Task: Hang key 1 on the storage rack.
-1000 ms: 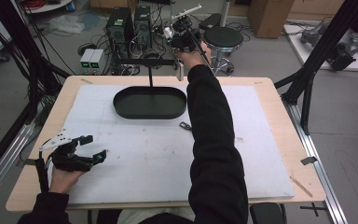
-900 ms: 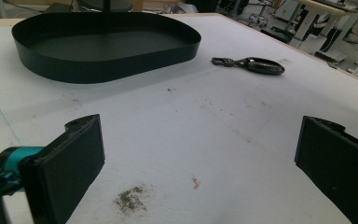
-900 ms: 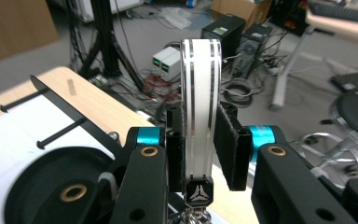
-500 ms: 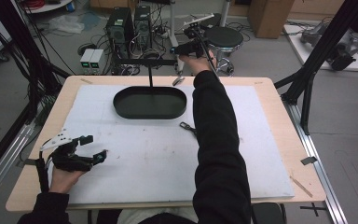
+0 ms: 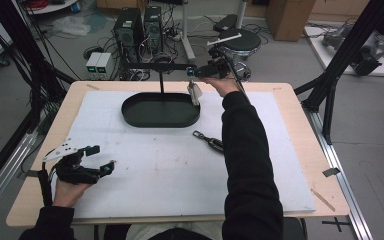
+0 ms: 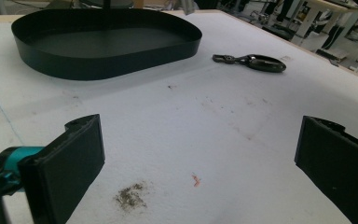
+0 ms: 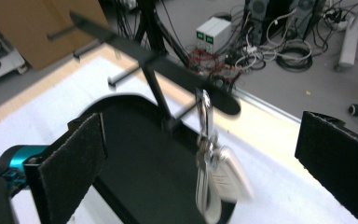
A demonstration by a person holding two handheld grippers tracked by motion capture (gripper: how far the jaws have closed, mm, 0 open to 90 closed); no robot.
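So the right gripper is up at the top middle of the high view, jaws spread wide, nothing pinched. Right in front of it a white key fob hangs by its clip from a peg on the black rack, dangling over the right end of the black tray. It's a bit blurry in the right gripper view. A second, dark fob lies flat on the white mat, just right of the tray. The left gripper sits low at the lower left, jaws spread too and empty, resting near the mat's edge.
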